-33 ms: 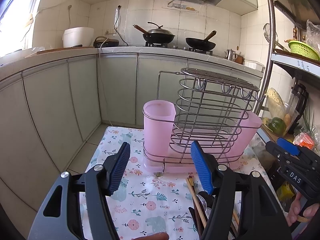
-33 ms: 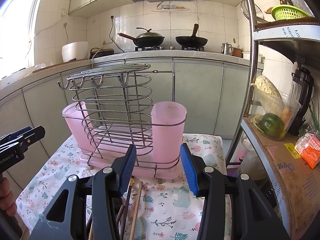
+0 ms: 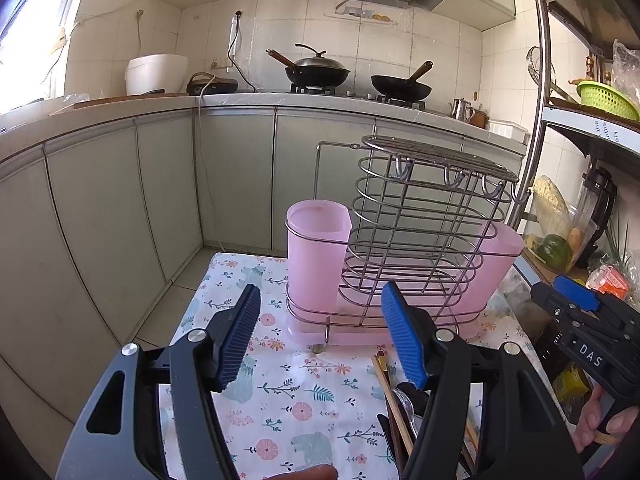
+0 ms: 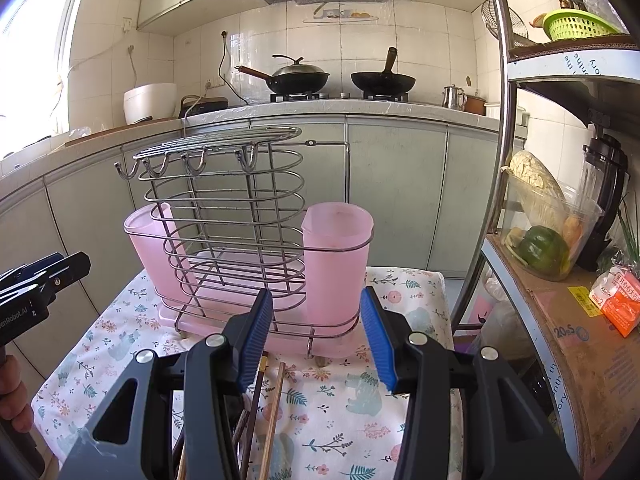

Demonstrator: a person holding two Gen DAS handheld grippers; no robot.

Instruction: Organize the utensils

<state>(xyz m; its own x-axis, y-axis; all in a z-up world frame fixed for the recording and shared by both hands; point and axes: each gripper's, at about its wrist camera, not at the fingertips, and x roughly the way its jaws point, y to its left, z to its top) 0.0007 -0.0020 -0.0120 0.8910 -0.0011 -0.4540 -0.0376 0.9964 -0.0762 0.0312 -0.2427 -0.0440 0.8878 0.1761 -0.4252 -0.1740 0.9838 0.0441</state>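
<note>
Chopsticks lie at tablecloth's near edge | rack at far edge | my left gripper wide open, empty | right gripper likewise

Floral-clothed table: wire rack, chopsticks, perhaps 1 spoon.

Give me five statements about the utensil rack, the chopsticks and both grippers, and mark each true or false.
1. The left gripper holds a chopstick. False: it is open and empty.
2. The wire metal rack stands on the floral tablecloth. True.
3. The wooden chopsticks already stand in the pink plastic cup on the rack's right end. False: they lie on the cloth in front of the rack.
4. The right gripper is open. True.
5. The rack has one pink cup only. False: a second pink cup sits at its other end.
</note>
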